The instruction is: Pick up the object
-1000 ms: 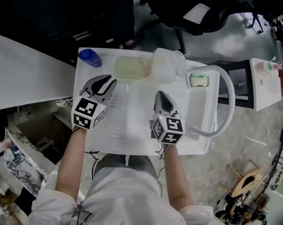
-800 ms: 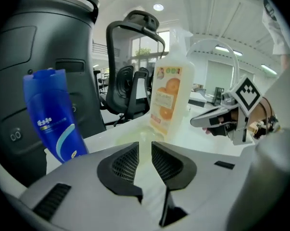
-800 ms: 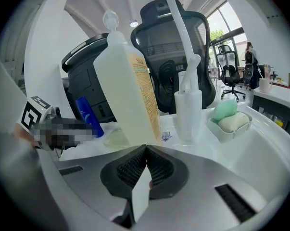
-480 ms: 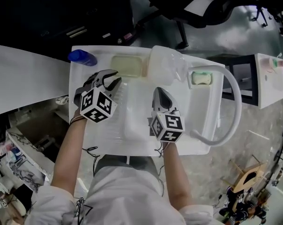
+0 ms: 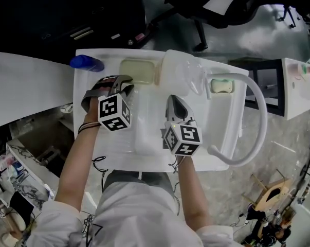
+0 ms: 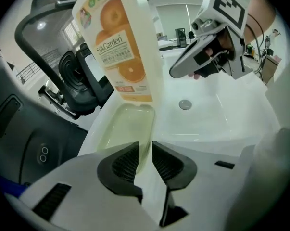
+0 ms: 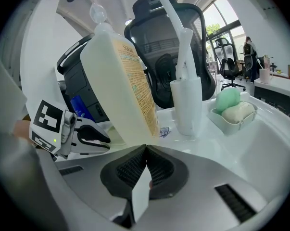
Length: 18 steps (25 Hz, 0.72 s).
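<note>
A translucent detergent bottle (image 5: 181, 71) with an orange-fruit label (image 6: 120, 42) stands upright at the back rim of the white sink (image 5: 155, 138). In the right gripper view the bottle (image 7: 120, 90) rises just beyond the jaws. My left gripper (image 5: 112, 84) hovers over the sink's left side, in front of a pale yellow tray (image 6: 125, 129). Its jaws (image 6: 145, 146) stand a narrow gap apart and hold nothing. My right gripper (image 5: 174, 101) sits mid-sink, below the bottle, with its pads pressed together (image 7: 145, 148) and empty. Neither gripper touches the bottle.
A blue bottle (image 5: 85, 63) lies at the sink's back left corner. A soap dish (image 5: 220, 85) with green and white soaps (image 7: 233, 110) sits at the back right. The white curved faucet (image 5: 250, 117) arches along the right side. The drain (image 6: 184, 104) shows in the basin.
My left gripper has moved forward and to the right, toward the yellow tray, and its marker cube has turned. The right gripper has stayed in place and shut.
</note>
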Tool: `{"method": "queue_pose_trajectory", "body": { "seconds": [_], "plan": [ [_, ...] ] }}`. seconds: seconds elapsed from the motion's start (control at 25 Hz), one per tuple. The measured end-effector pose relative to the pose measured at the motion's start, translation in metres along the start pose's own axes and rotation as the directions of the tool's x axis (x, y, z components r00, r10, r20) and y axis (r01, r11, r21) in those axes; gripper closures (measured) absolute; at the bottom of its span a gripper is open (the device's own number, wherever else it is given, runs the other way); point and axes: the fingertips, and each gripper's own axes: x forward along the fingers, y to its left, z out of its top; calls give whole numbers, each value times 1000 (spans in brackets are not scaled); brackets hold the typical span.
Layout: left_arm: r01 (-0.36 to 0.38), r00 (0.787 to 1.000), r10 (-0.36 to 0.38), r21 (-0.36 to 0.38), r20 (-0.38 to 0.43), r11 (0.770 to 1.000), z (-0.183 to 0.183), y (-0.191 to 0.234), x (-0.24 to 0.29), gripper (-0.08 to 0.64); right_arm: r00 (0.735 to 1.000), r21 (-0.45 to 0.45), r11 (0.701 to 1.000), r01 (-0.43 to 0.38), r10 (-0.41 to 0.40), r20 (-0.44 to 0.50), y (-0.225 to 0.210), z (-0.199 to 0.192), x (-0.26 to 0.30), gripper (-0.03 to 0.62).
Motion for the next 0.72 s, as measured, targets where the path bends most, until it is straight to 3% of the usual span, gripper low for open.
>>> {"method": "queue_pose_trajectory", "body": {
  "seconds": [0.44,0.72],
  "plan": [
    [15,1000,-15,21,-14,1000,1,-7,-1,509,1000,-11,1000,-20,20,-5,7,-1,-2,583],
    [-4,999,7,-65,43,998,7,-12,-15,518,999,-26,999,-36,36,3,16,-1,-10,583]
  ]
}}
